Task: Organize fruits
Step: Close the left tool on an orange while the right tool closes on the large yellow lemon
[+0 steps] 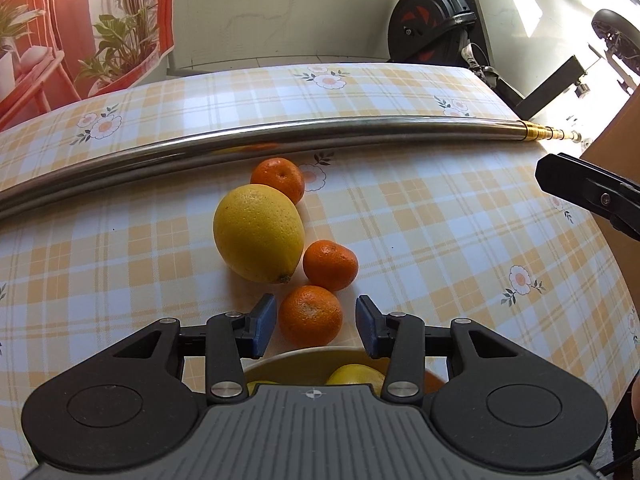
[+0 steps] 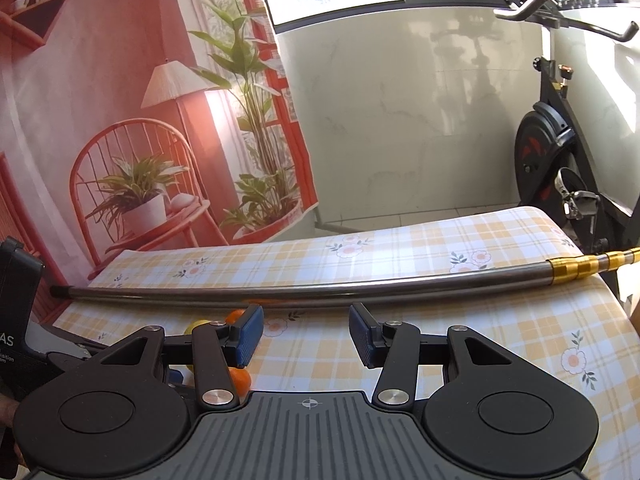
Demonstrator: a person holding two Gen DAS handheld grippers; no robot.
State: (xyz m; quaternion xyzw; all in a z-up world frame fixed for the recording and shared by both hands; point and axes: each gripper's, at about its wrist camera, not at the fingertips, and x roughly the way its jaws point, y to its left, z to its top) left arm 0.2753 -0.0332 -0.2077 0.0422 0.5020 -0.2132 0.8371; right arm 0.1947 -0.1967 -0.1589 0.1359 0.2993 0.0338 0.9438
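Observation:
In the left wrist view a big yellow lemon (image 1: 258, 234) lies on the checked tablecloth with three mandarins around it: one behind it (image 1: 279, 178), one at its right (image 1: 330, 265), and one nearest me (image 1: 310, 316). My left gripper (image 1: 316, 306) is open, and the nearest mandarin sits between its blue pads (image 1: 264, 328) with a gap on each side. Under the gripper a pale bowl (image 1: 304, 358) holds yellow fruit (image 1: 354, 374). My right gripper (image 2: 306, 320) is open over bare cloth with nothing between its fingers. One of its black fingers (image 1: 592, 192) shows at the right edge.
A long steel rod (image 1: 280, 132) with a gold end lies across the table behind the fruit, and it also crosses the right wrist view (image 2: 320, 286). A cardboard box (image 1: 616, 152) stands at the table's right edge. An exercise bike (image 1: 440, 20) stands beyond the table.

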